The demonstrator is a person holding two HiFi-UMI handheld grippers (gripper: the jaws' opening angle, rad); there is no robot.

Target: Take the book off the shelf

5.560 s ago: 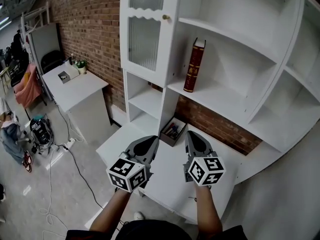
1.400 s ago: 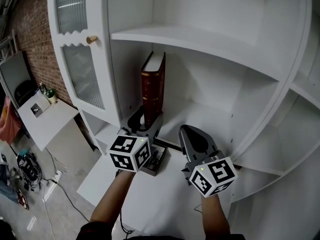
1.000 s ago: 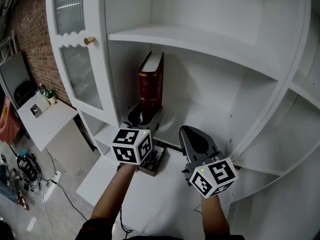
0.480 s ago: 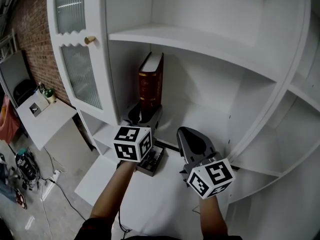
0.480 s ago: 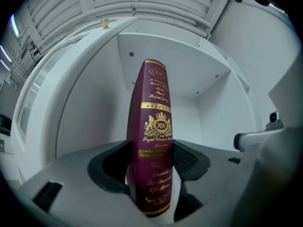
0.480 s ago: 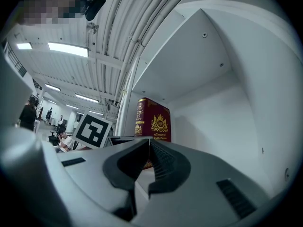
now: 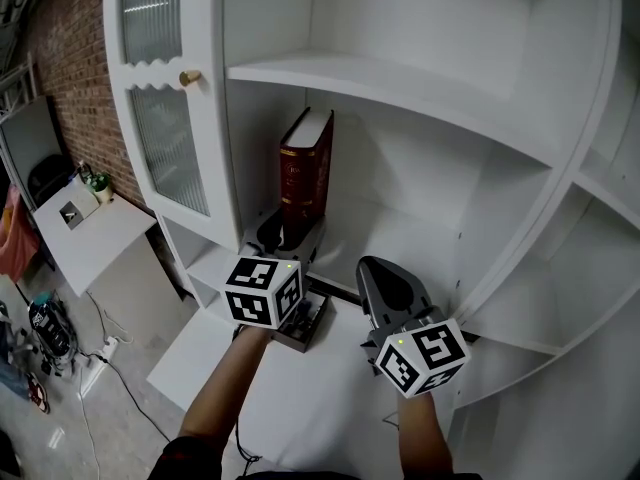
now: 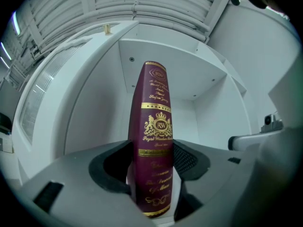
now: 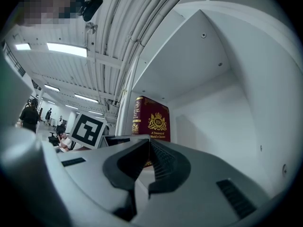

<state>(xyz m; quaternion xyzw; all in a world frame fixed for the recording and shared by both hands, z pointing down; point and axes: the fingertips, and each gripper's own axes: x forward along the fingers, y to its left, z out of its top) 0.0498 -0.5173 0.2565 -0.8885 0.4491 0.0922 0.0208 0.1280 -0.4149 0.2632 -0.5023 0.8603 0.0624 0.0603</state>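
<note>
A dark red book [image 7: 305, 173] with gold lettering stands upright on the white shelf [image 7: 400, 230], close to the compartment's left wall. My left gripper [image 7: 289, 236] is at the foot of the book, one jaw on each side of the spine. In the left gripper view the book [image 8: 154, 126] fills the gap of the left gripper [image 8: 151, 151], and both pads press on its covers. My right gripper [image 7: 386, 276] hangs lower right of the book, shut and empty. In the right gripper view the right gripper [image 9: 149, 144] points up at the book [image 9: 151, 119].
A cabinet door with ribbed glass and a brass knob [image 7: 189, 76] stands left of the book. Another shelf board [image 7: 400, 83] runs just above the book. A small box of pens [image 7: 305, 323] lies on the ledge below my left gripper. A white desk [image 7: 85, 233] stands at far left.
Since 5.6 s ago both grippers have come up from the lower ledge to the shelf. Over the last second the left gripper has stayed at the book's foot; the right has barely moved.
</note>
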